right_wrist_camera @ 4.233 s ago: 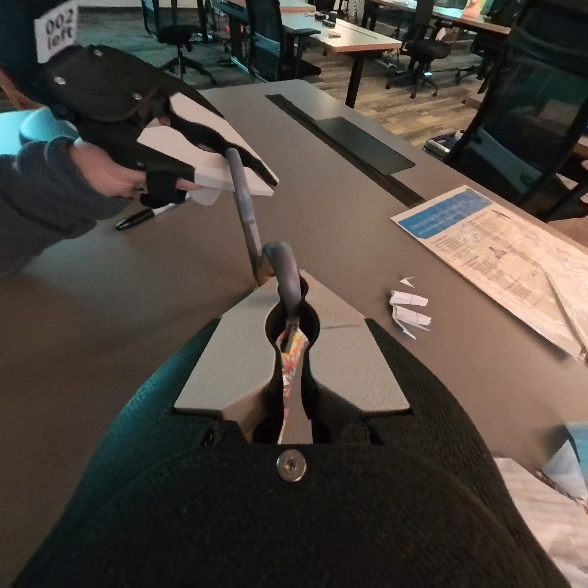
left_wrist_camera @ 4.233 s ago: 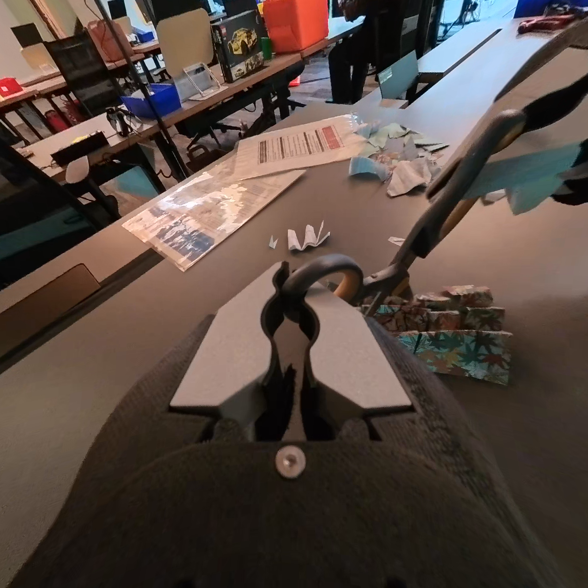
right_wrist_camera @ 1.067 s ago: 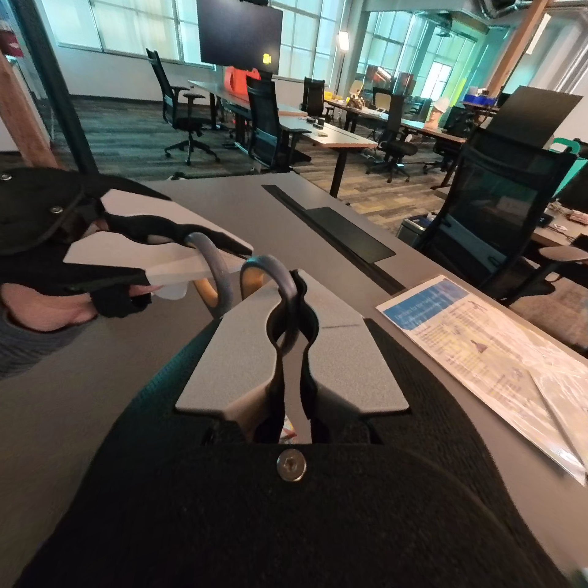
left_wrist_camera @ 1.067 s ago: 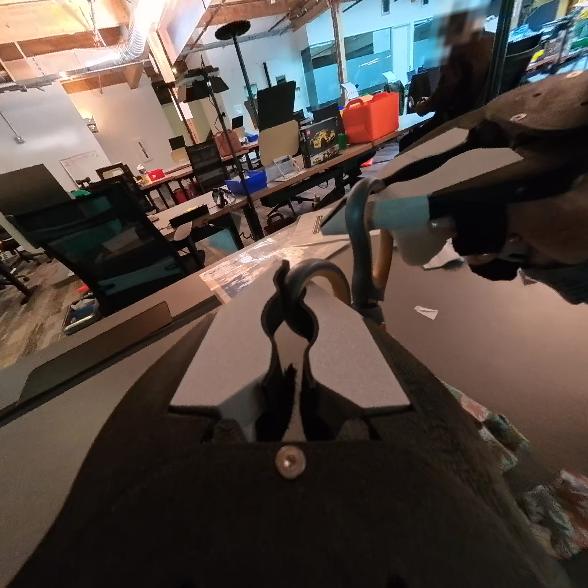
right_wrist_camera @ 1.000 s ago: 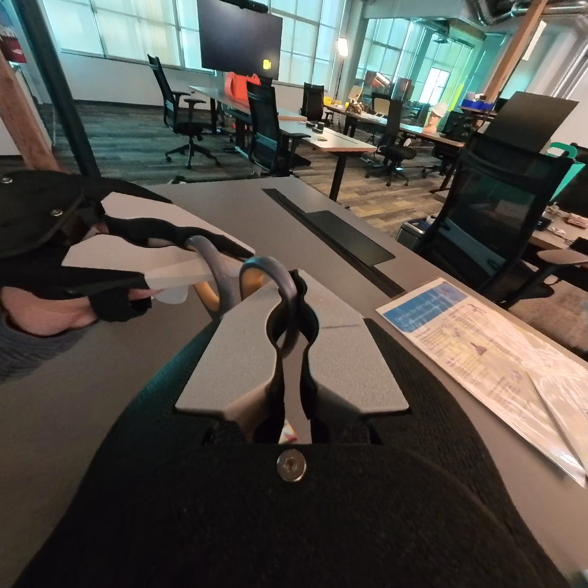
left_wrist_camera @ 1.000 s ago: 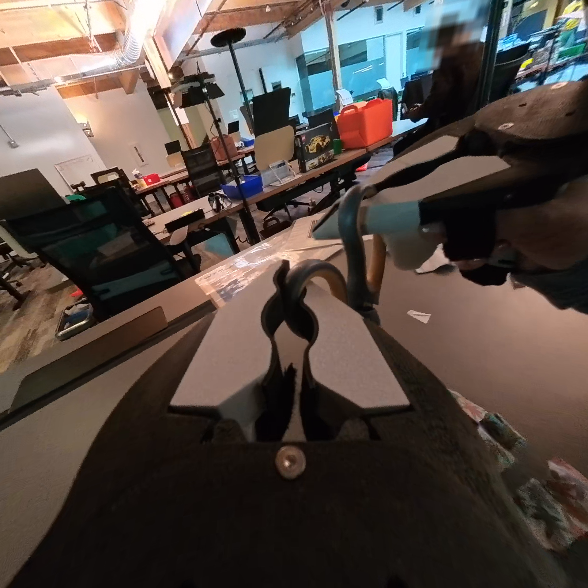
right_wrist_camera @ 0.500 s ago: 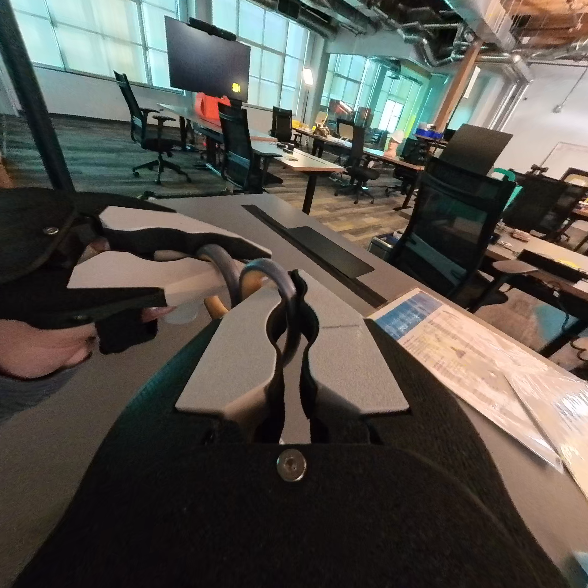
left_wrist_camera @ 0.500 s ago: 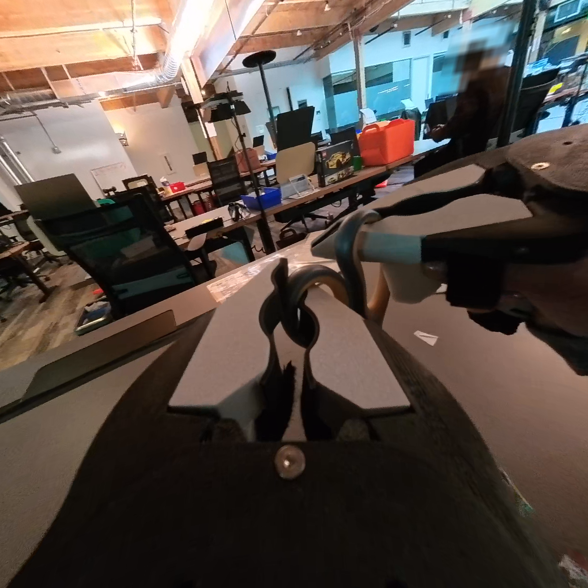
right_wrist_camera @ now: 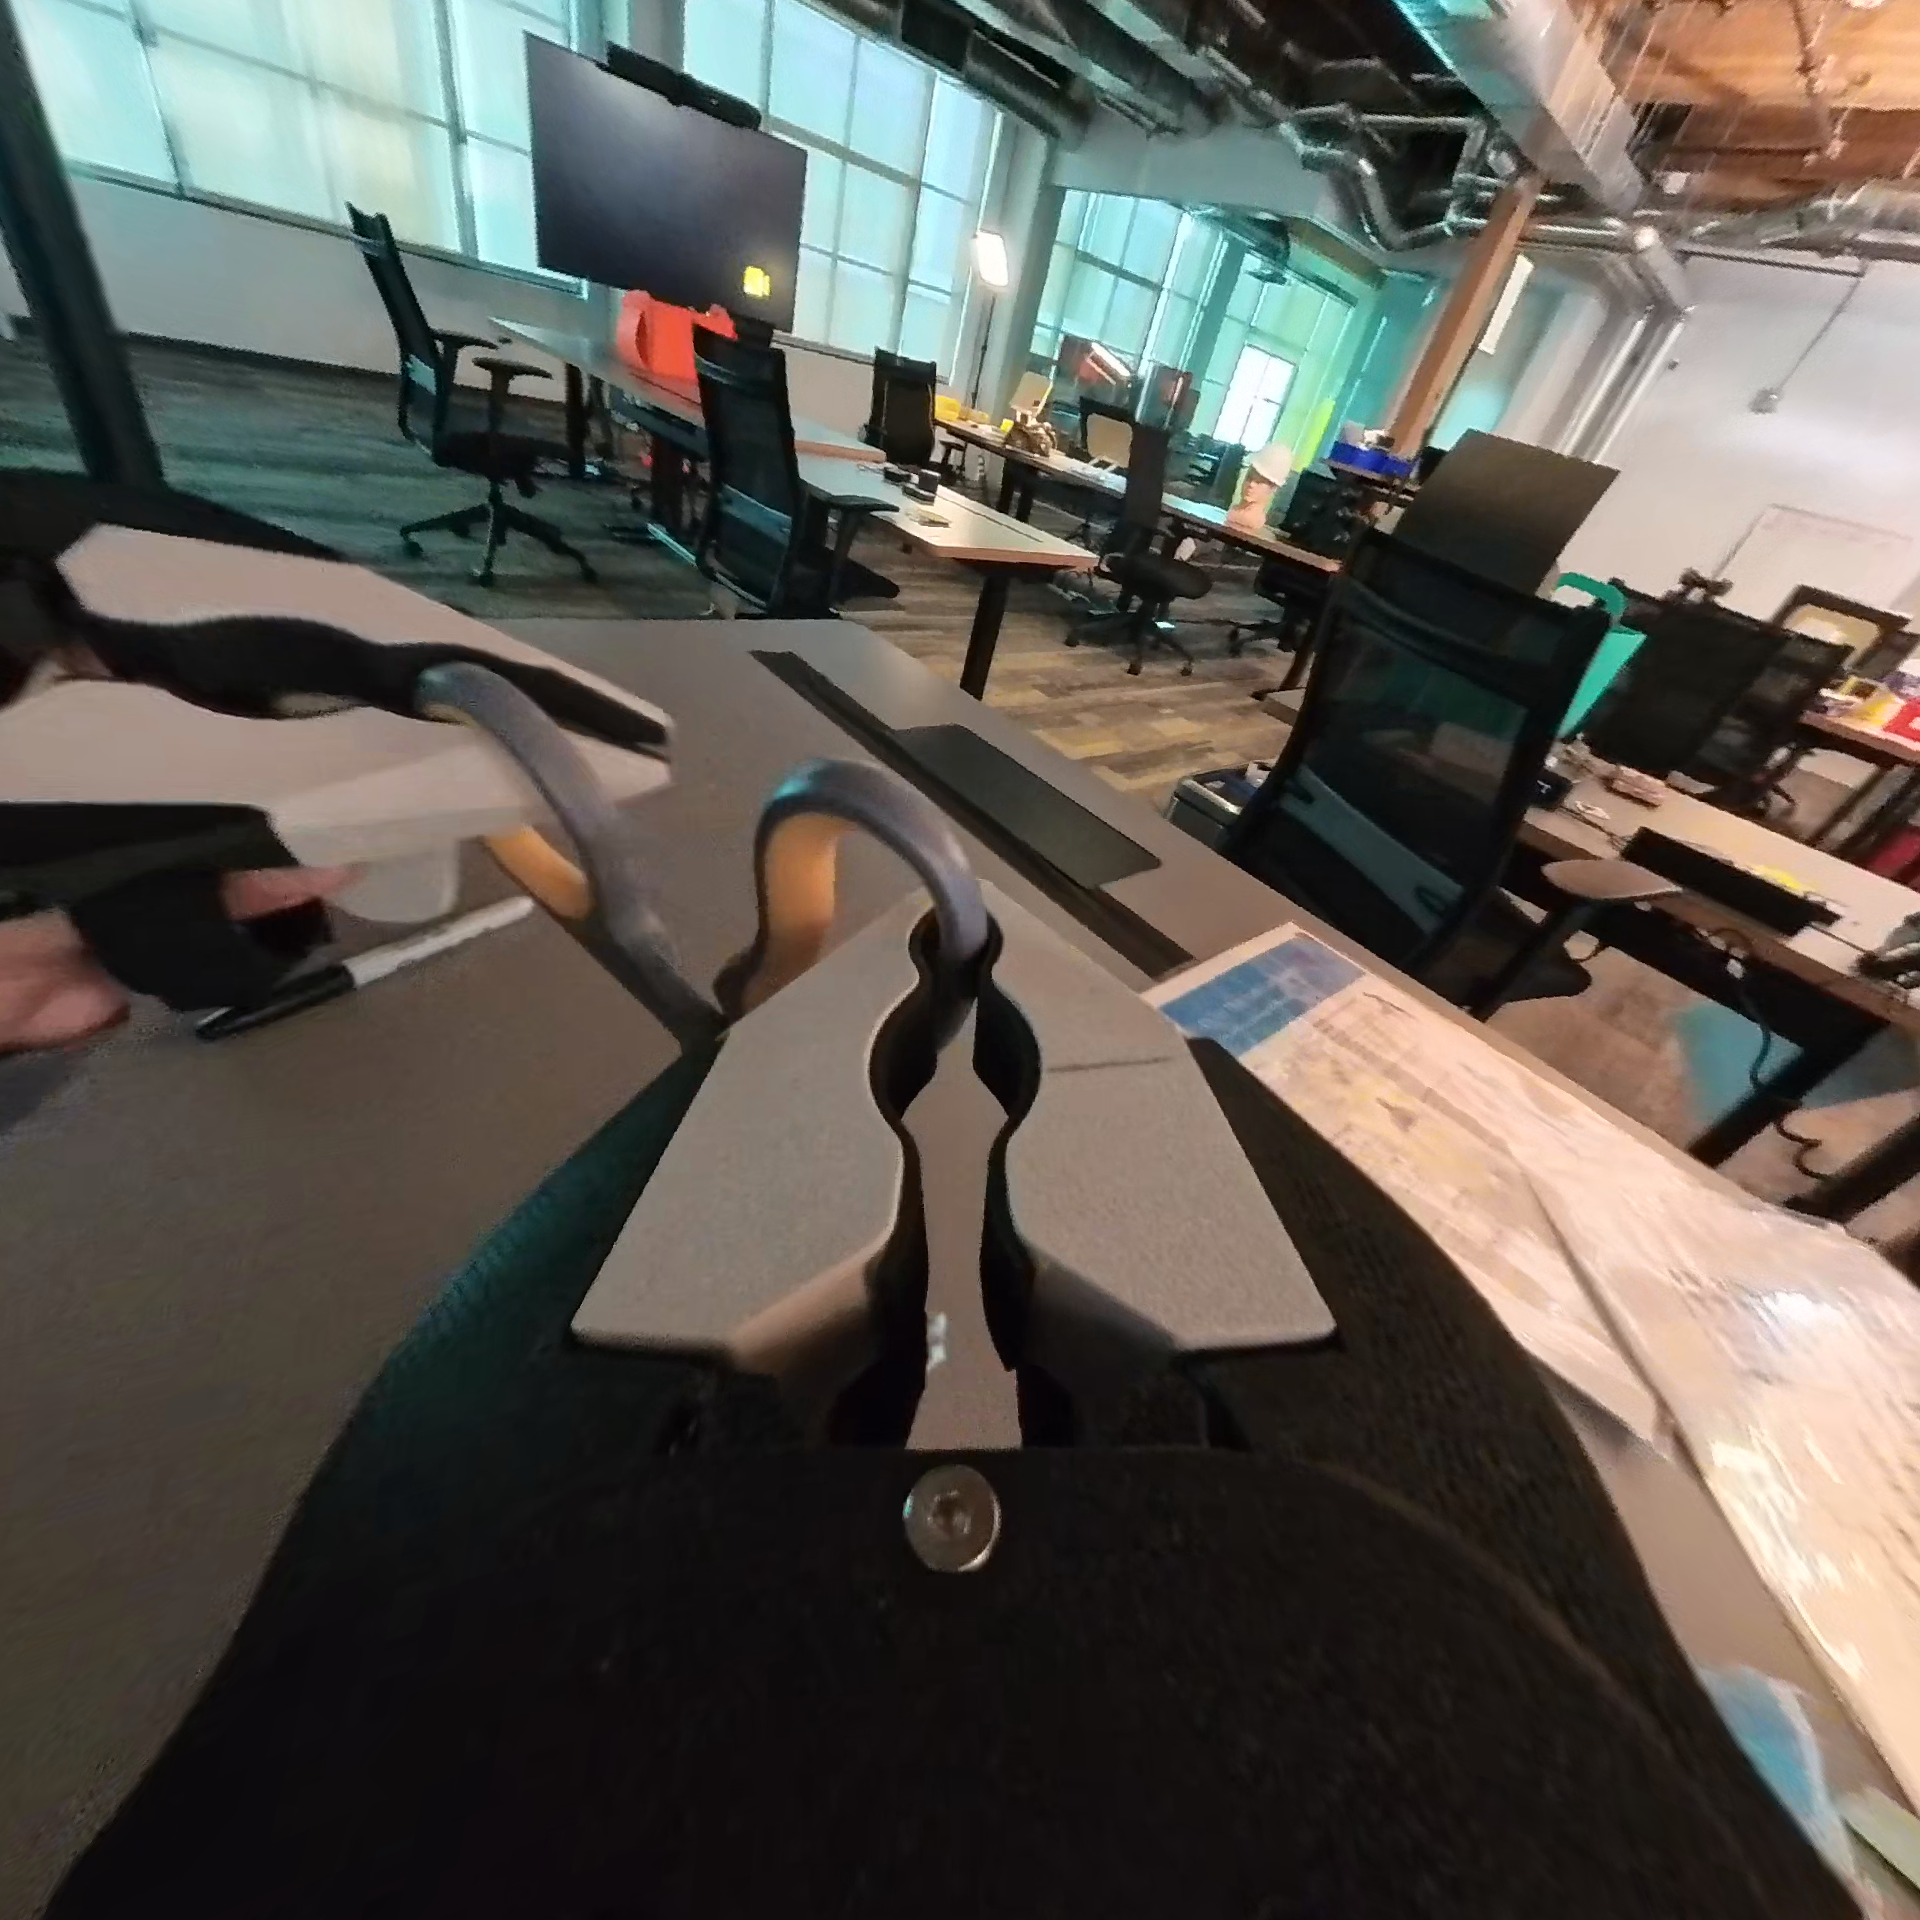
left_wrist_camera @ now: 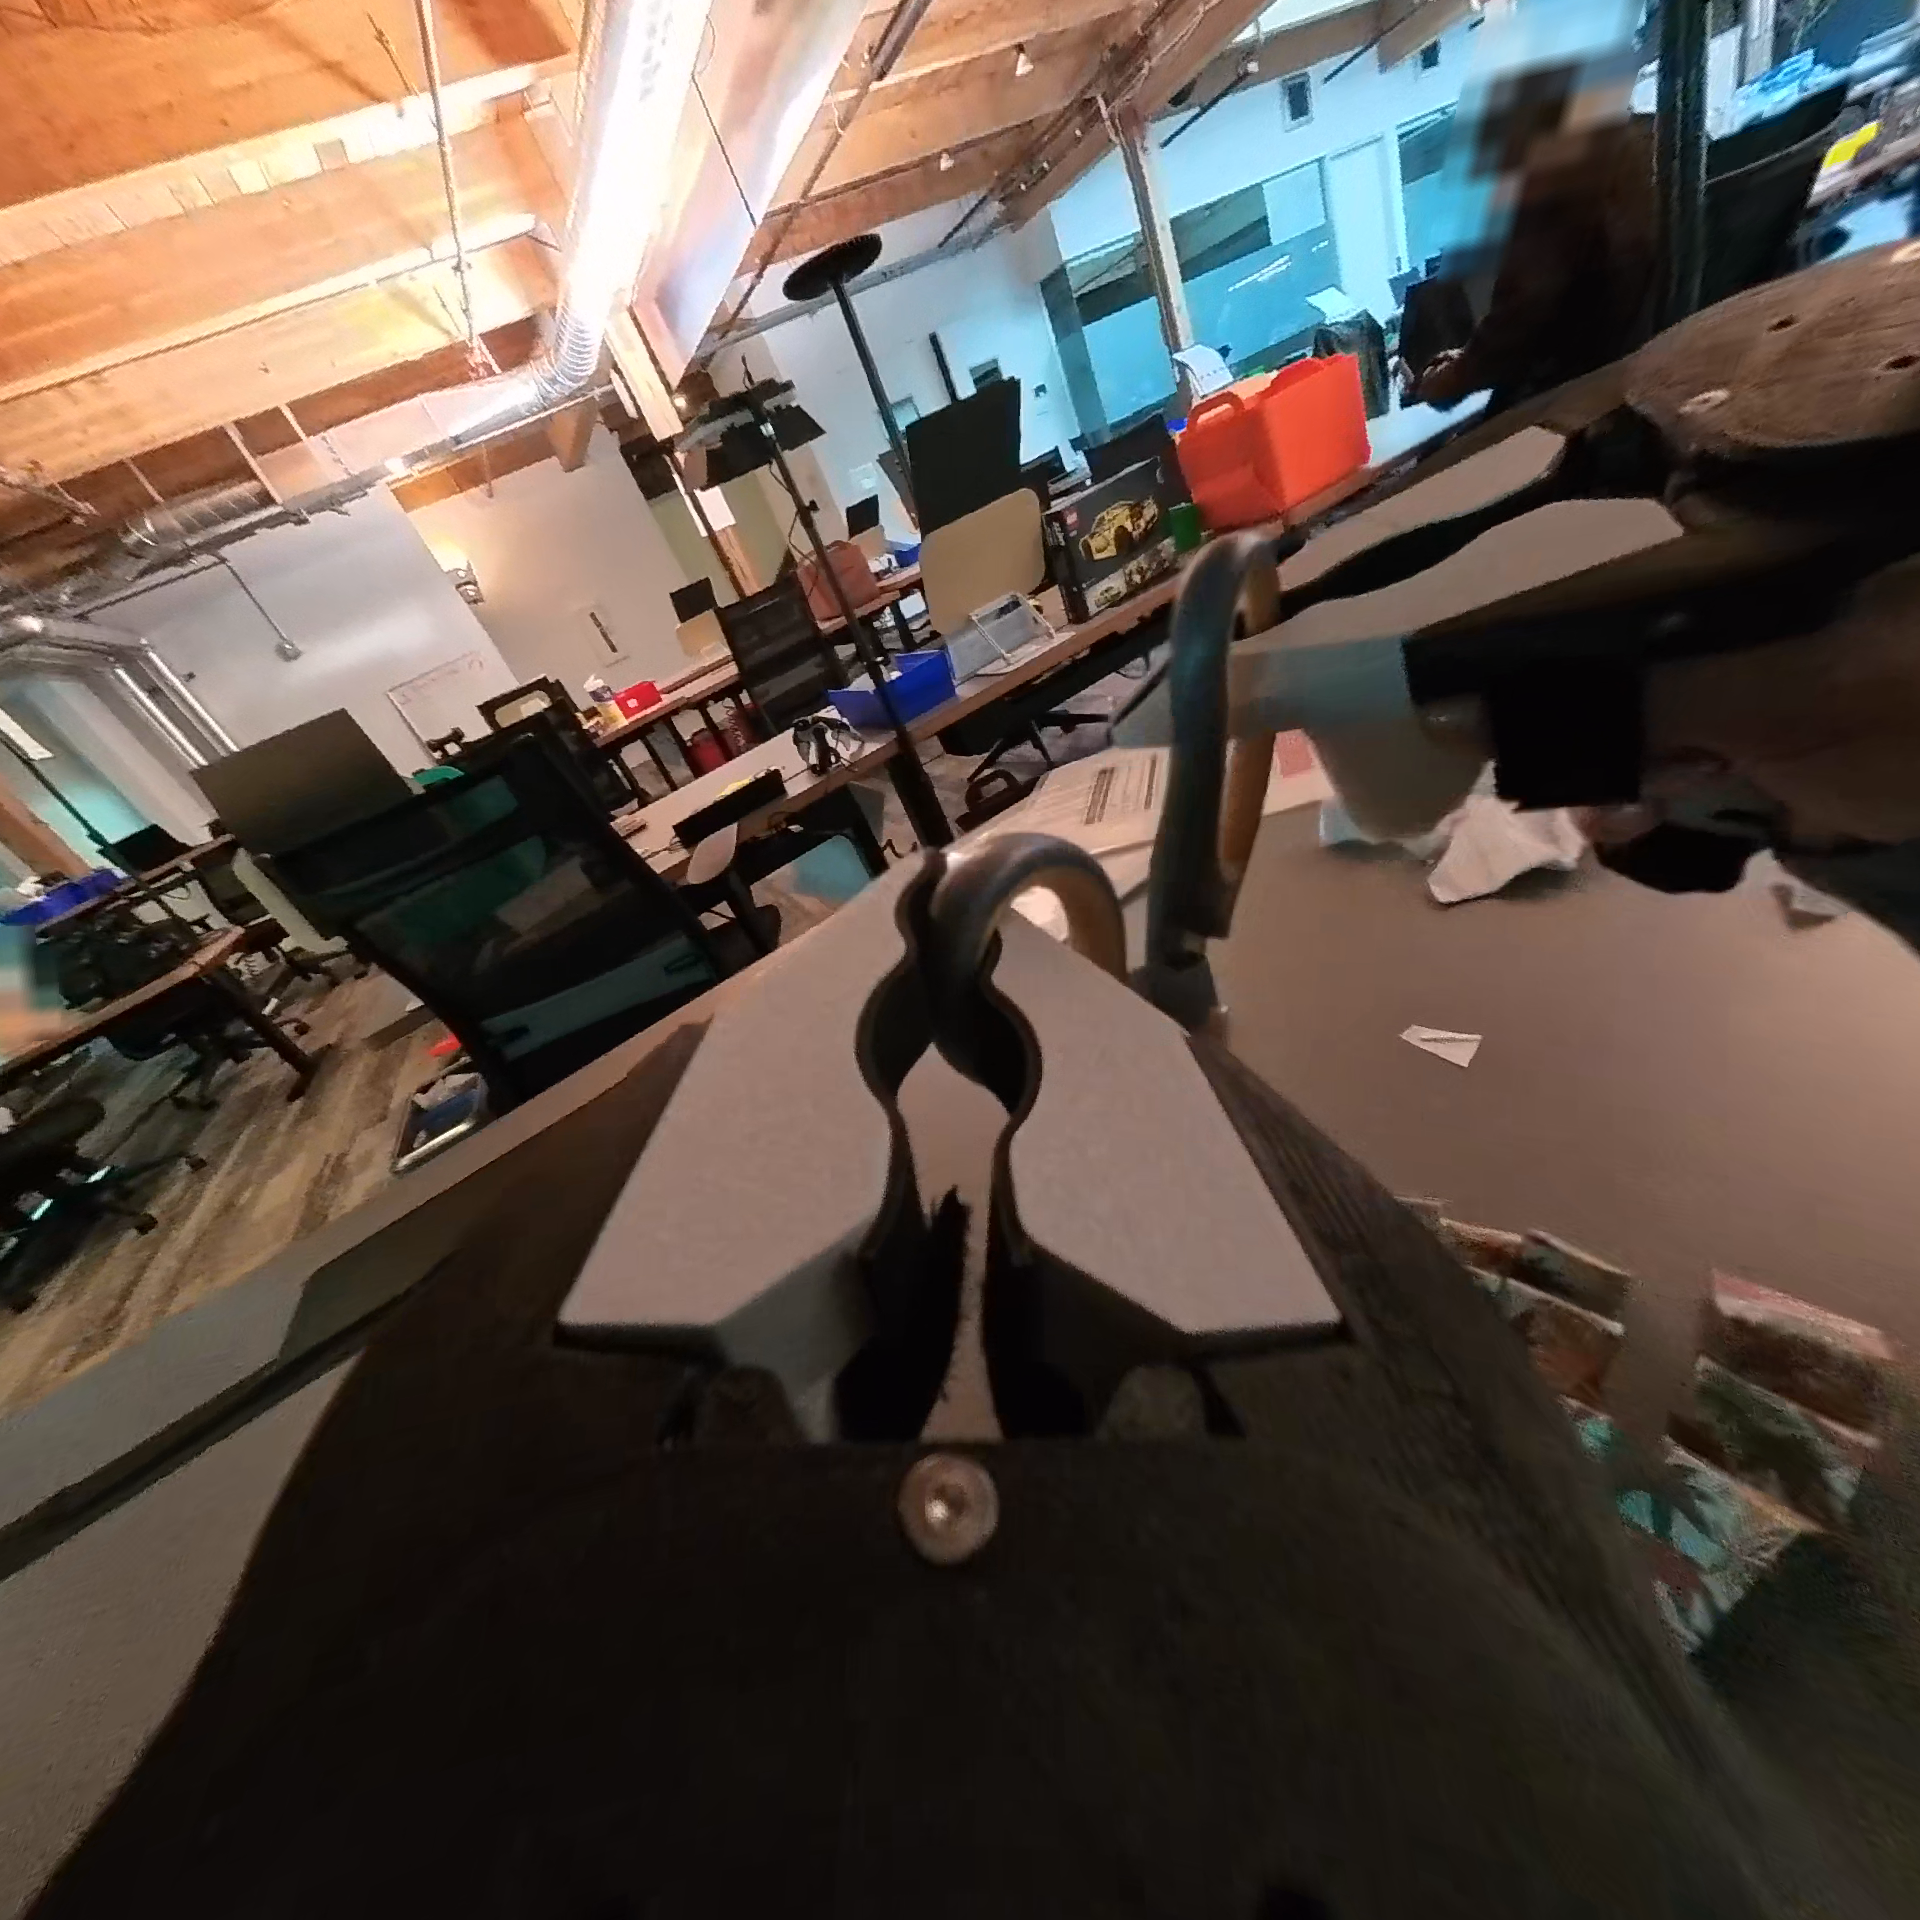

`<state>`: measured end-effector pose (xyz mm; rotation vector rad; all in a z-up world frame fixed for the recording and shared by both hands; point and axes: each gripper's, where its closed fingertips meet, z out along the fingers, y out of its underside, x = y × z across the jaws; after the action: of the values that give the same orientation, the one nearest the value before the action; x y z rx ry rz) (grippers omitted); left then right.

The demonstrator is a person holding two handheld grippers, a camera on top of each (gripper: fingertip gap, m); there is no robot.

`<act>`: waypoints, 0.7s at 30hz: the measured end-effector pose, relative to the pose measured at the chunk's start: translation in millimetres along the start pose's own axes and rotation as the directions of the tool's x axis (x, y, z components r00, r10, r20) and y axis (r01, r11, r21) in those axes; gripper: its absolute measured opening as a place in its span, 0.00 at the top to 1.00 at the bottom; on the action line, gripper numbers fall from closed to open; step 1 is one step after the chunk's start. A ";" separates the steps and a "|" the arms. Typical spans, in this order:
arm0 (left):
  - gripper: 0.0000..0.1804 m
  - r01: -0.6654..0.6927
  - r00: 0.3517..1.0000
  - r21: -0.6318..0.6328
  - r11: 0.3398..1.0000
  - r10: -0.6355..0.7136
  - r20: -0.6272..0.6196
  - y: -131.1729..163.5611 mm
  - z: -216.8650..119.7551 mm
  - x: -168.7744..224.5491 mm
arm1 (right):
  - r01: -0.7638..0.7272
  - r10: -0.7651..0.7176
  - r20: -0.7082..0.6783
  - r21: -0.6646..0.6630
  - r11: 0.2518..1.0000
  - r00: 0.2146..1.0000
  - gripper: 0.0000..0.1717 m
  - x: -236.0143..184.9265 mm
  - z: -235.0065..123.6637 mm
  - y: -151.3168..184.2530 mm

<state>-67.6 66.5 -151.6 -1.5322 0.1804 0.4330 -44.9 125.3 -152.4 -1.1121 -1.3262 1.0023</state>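
Two hand-held grippers share grey-handled scissors with orange-lined loops (left_wrist_camera: 1195, 790). Left wrist view: left hand-held gripper (left_wrist_camera: 951, 935) clamped on one loop above dark grey table (left_wrist_camera: 1558, 1091); printed sheet (left_wrist_camera: 1122, 795) beyond. Right wrist view: right hand-held gripper (right_wrist_camera: 956, 956) clamped on the other loop; blue-headed laminated sheet (right_wrist_camera: 1351, 1049), black marker pen (right_wrist_camera: 353, 982) nearby.

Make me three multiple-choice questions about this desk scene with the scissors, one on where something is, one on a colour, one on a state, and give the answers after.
1. Where does the black marker lie?
A. on the grey desk, below the left hand-held gripper
B. on a chair seat
C. on the printed sheet

2. What colour lines the inside of the scissors' grey handle loops?
A. green
B. orange
C. white

3. How do the two hand-held grippers hold the scissors?
A. one loop each
B. both on one loop
C. neither touches them

Answers: 1 A, it lies on the desktop under that gripper. 2 B, orange shows inside both loops. 3 A, the right hand-held gripper clamps one loop, the left the other.
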 end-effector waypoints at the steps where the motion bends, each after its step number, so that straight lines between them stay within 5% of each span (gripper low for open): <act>1: 1.00 0.006 1.000 0.008 1.000 -0.006 0.002 -2.0 -2.7 -2.3 | -0.028 0.028 0.004 0.011 1.000 1.000 1.00 4.3 -3.4 -1.3; 9: 1.00 0.032 0.975 0.044 0.999 -0.021 -0.220 -1.2 16.6 -9.2 | -0.140 0.140 0.016 -0.028 0.990 0.990 1.00 -5.9 -41.7 -5.0; 16: 1.00 -0.012 0.841 0.031 0.999 0.027 -0.540 1.7 50.3 14.7 | -0.136 0.125 -0.150 -0.071 0.988 0.981 1.00 -22.7 -74.1 10.3; 21: 1.00 -0.020 0.795 0.051 0.998 0.047 -0.605 3.7 68.8 16.9 | -0.203 0.179 -0.200 -0.106 0.973 0.963 1.00 -38.0 -82.9 18.9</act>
<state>-64.1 137.0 -158.4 -1.5855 0.7183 -0.0580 38.2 89.1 -173.7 -1.4177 -1.1565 0.9355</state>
